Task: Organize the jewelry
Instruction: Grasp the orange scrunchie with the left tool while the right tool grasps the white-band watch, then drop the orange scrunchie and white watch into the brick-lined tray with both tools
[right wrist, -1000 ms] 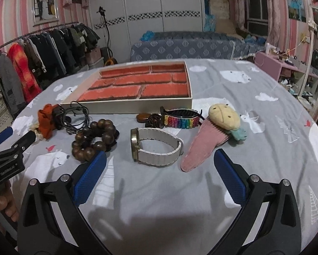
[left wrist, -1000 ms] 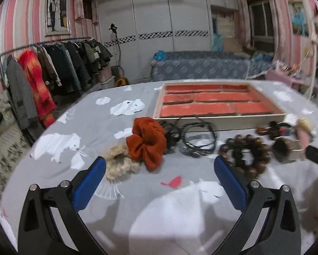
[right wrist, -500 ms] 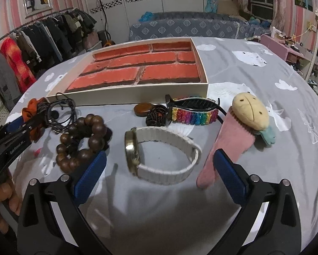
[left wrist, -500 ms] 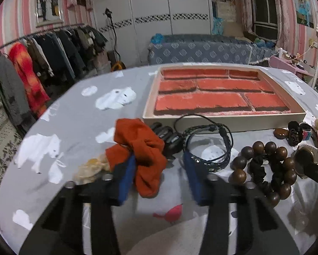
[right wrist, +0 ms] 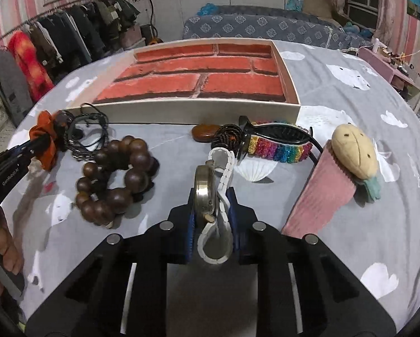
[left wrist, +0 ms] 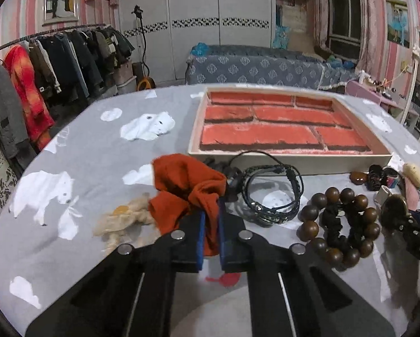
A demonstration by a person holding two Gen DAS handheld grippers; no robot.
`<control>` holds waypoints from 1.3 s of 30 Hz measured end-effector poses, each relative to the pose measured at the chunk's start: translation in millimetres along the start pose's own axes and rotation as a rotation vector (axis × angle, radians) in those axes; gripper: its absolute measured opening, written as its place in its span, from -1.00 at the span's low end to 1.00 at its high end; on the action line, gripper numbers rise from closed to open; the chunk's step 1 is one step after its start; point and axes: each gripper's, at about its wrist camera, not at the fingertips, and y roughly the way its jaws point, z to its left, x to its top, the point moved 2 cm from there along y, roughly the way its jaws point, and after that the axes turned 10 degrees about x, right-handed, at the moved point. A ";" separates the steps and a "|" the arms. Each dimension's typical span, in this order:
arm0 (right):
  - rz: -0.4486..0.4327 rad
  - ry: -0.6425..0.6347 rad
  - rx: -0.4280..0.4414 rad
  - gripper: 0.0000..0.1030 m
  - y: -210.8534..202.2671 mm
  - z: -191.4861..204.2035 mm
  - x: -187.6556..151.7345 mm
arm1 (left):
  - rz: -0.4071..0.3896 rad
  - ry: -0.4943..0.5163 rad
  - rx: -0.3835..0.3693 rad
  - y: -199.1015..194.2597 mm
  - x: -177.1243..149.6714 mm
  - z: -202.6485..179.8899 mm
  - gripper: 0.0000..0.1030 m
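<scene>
Two grasps are made in front of the brick-lined tray (left wrist: 290, 165) on the tabletop (right wrist: 336, 64). The left hand-held gripper (left wrist: 210, 219) is clamped narrow on the orange scrunchie (left wrist: 187, 185), near the tray's front left corner. The right hand-held gripper (right wrist: 211, 210) pinches the white-strapped watch (right wrist: 210, 191), just before the tray's front wall. Each should probably lift straight up, clearing the wooden bead bracelet (right wrist: 114, 174) and cords, before crossing that wall.
</scene>
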 end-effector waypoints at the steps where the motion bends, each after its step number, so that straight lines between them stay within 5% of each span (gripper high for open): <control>1: -0.013 -0.002 0.001 -0.60 -5.0 1.4 -1.1 | -0.009 -0.005 -0.002 -5.4 0.3 3.2 -0.86; 7: -0.071 0.008 0.025 -0.60 -36.8 2.7 -6.4 | -0.051 -0.056 -0.075 -41.8 7.3 18.7 -0.86; 24: -0.236 -0.049 0.032 -0.59 -136.7 21.1 -27.1 | -0.160 -0.045 -0.024 -146.8 -7.9 24.9 -0.86; 39: -0.316 -0.125 0.011 -0.59 -176.1 44.6 -29.7 | -0.138 -0.021 -0.108 -149.9 -12.6 13.1 -0.86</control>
